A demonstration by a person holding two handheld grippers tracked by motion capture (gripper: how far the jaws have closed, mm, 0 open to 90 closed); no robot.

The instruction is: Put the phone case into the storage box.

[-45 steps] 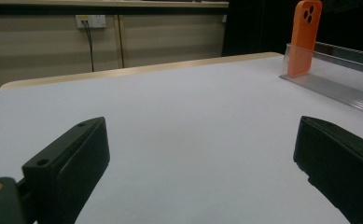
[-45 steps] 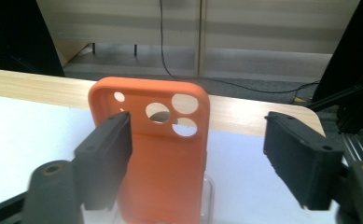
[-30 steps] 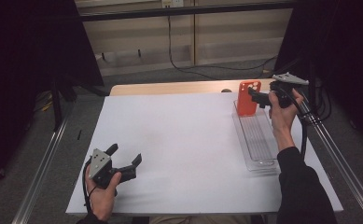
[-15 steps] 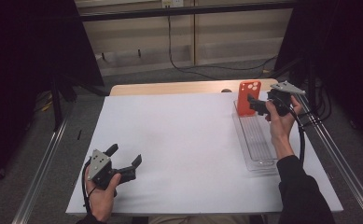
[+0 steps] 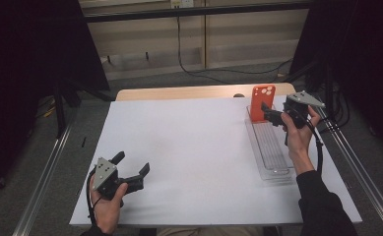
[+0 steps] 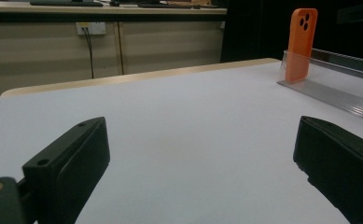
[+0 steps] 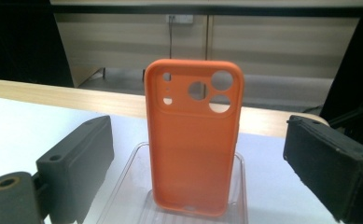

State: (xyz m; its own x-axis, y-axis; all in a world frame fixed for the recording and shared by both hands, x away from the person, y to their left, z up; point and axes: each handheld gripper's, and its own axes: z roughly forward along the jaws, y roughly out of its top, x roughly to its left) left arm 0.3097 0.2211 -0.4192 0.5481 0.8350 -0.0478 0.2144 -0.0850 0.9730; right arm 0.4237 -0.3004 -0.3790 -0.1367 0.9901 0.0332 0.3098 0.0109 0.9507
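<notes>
An orange phone case (image 5: 263, 100) stands upright in the far end of a clear ribbed tray (image 5: 273, 152) on the right side of the white table top. My right gripper (image 5: 269, 112) is open just on the near side of the case. Its own view shows the case (image 7: 193, 140) with its camera cut-outs at the top, standing in the tray (image 7: 132, 186) ahead of the gap in my right gripper (image 7: 202, 168), touching neither jaw. My left gripper (image 5: 132, 163) rests open at the near left, nothing in it. From that gripper (image 6: 200, 172) the case (image 6: 300, 42) shows far off.
The white sheet (image 5: 194, 147) covers most of a wooden table whose far edge (image 5: 189, 92) shows. Metal rails (image 5: 46, 177) run along both sides. A wall with a cable (image 5: 184, 44) and dark curtains lies beyond. The clear tray (image 6: 328, 93) runs along the right edge.
My right gripper has dropped a little and come nearer to me, away from the case. The case stands free in the tray's far end. My left gripper has not moved.
</notes>
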